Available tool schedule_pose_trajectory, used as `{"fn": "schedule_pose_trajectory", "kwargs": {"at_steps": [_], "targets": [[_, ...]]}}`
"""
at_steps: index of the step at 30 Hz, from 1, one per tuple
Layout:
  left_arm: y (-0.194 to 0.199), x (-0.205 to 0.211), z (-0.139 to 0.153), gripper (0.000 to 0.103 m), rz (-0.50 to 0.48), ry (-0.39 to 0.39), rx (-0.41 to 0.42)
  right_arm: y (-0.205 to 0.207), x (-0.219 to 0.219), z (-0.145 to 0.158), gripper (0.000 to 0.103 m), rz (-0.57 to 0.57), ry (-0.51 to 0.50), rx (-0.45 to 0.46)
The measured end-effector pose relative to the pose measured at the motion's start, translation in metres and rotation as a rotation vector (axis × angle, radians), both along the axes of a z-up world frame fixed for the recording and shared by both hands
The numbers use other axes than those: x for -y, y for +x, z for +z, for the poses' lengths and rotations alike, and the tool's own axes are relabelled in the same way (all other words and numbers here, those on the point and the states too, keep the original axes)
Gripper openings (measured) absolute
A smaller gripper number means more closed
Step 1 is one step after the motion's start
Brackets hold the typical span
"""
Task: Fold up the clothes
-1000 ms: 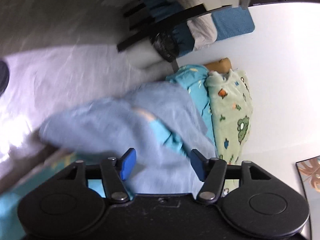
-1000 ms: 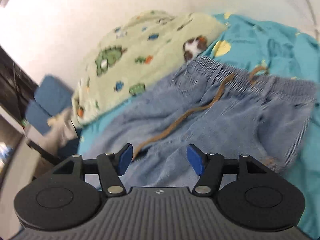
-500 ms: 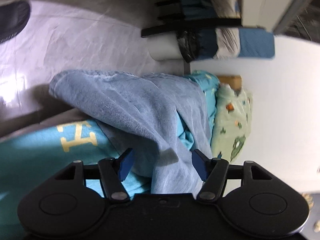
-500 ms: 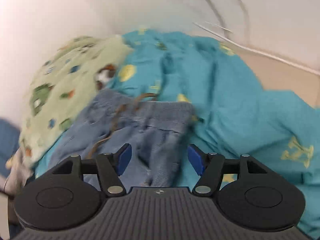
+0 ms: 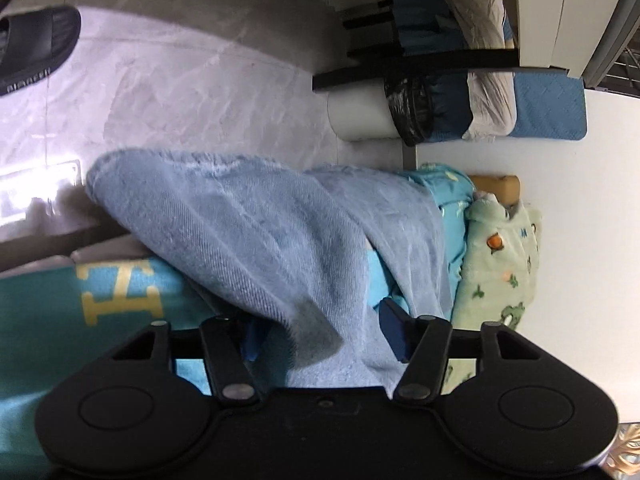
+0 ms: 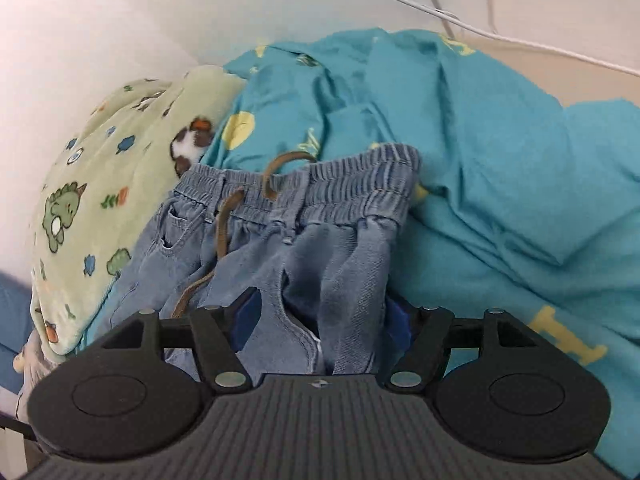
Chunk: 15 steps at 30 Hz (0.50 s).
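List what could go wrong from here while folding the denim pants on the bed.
1. The light blue denim pants lie bunched between the open jaws of the right gripper; closing now may pinch several layers, leaving a crooked fold.
2. The brown drawstring hangs loose near the left pad and could snag.
3. By the left gripper, a pant leg overhangs the bed edge and may slide floorward.

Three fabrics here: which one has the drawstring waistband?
The light blue denim pants, between the right gripper's fingers: elastic waistband, brown cord. The teal blanket and green dinosaur fleece have neither.
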<state>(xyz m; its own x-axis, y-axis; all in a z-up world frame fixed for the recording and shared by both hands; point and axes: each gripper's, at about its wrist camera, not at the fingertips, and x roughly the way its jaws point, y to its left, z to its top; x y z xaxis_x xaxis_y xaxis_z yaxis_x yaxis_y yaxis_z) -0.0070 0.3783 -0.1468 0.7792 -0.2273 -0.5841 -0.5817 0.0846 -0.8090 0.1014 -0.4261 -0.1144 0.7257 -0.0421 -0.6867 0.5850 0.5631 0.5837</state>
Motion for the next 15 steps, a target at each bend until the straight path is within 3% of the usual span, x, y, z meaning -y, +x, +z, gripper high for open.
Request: {"fn": "schedule_pose_trajectory", "kwargs": {"at_steps": [4,10,13,15], "targets": [[0.008,0.003,0.005,0.052,-0.011,0.037,-0.039,0.006,0.006,-0.010,0.068,-0.007,0.001,-0.016],[0.017,0.006,0.019,0.038,-0.036,0.105,-0.071,0.011,0.009,-0.021,0.065,-0.031,0.030,-0.036],[0.021,0.007,0.027,0.033,-0.047,0.140,-0.084,0.012,0.006,-0.019,0.057,-0.014,0.007,-0.018],[0.024,0.008,0.032,0.024,-0.053,0.164,-0.092,0.009,0.006,-0.016,0.048,-0.017,0.011,0.018]]}}
